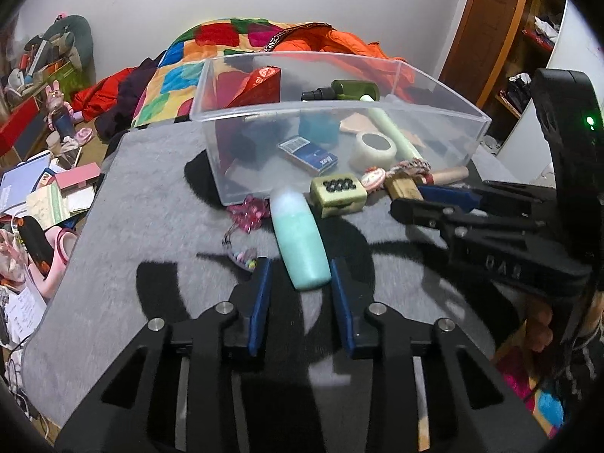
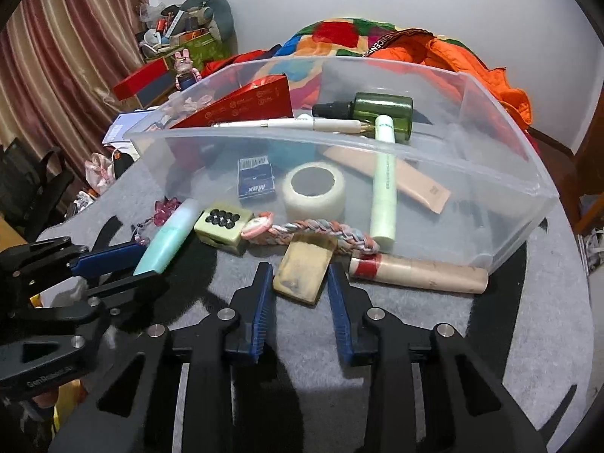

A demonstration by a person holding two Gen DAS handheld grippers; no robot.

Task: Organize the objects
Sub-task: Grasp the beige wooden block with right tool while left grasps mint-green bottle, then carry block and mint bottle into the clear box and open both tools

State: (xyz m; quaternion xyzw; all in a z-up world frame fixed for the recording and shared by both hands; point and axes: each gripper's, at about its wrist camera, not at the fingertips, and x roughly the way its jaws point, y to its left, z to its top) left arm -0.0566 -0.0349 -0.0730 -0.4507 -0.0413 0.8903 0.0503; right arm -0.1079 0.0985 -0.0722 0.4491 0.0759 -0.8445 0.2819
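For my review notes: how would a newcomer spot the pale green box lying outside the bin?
Start at the clear plastic bin on the grey mat; a row of loose items lies along its near wall. The pale green box sits there between the mint tube and the round pink-rimmed piece. Only it has black dots clustered on top.

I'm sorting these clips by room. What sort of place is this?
Most likely a lived-in bedroom. A bed with a colourful patchwork quilt lies behind the grey table, striped curtains hang along one side, and a wooden wardrobe stands in the corner.
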